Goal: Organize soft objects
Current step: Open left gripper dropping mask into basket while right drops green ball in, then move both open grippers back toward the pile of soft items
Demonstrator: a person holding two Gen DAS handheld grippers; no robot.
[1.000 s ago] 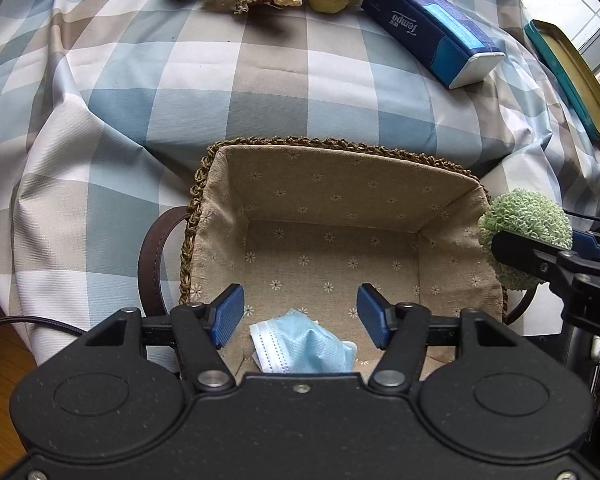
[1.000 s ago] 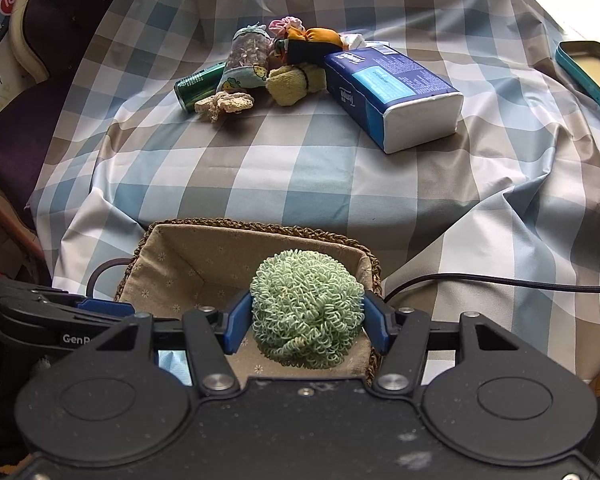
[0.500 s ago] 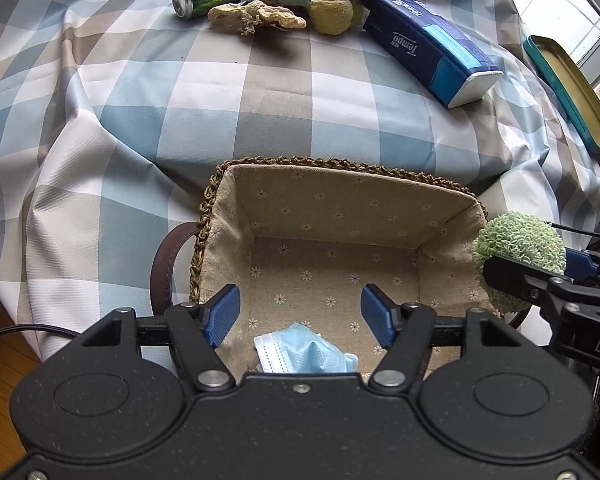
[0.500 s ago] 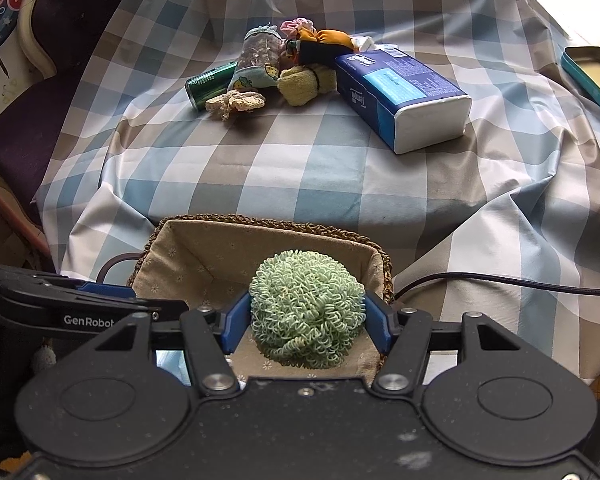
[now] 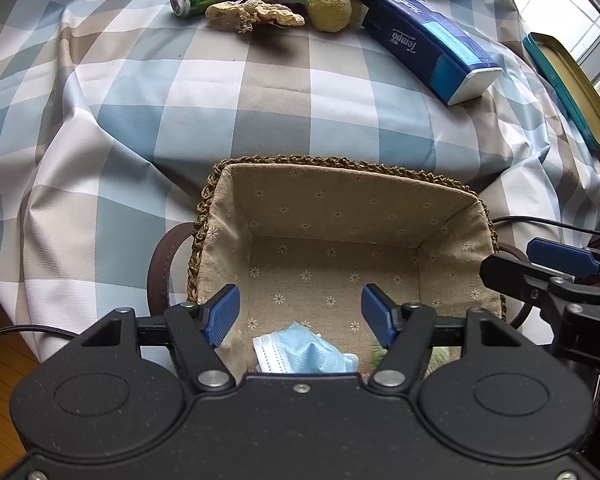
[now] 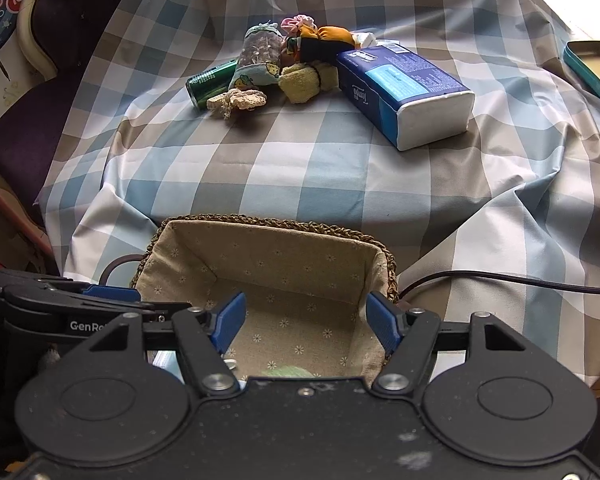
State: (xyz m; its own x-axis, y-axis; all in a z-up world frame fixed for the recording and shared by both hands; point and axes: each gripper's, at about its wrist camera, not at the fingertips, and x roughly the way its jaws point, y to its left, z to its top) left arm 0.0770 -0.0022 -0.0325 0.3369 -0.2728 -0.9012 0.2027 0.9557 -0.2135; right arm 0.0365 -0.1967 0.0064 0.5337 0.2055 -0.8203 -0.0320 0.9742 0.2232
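A fabric-lined woven basket (image 5: 340,208) sits at the near edge of the checked tablecloth (image 5: 240,112), a brown strap handle (image 5: 160,268) looping from its left side; inside, at the near wall, lies a crumpled blue face mask (image 5: 304,350), and beside it, to the right, a pale green fuzzy thing (image 6: 286,371) shows only as a sliver, most of it covered by the gripper bodies, so I cannot make out its shape. The left gripper (image 5: 300,314) hovers over the basket's near end with its blue pads spread wide and nothing between them; the right gripper (image 6: 306,320) hangs over the same basket, just beside the other, its fingers likewise spread apart and bare.

Across the cloth, well apart from the basket, a heap of soft things waits: a cream crocheted piece (image 6: 238,101), a yellow plush lump (image 6: 306,82), a patterned cloth pouch (image 6: 260,56), an orange-and-black stuffed toy (image 6: 324,42) and a pink scrunchie (image 6: 296,22) half buried behind; a green can (image 6: 210,82) lies on its side against the heap, and a blue tissue pack (image 6: 404,92) lies angled just right of it. A teal tin lid (image 5: 568,88) rests at the far right edge, partly cut off; a black cable (image 6: 500,280) trails over the cloth to the right of the basket.
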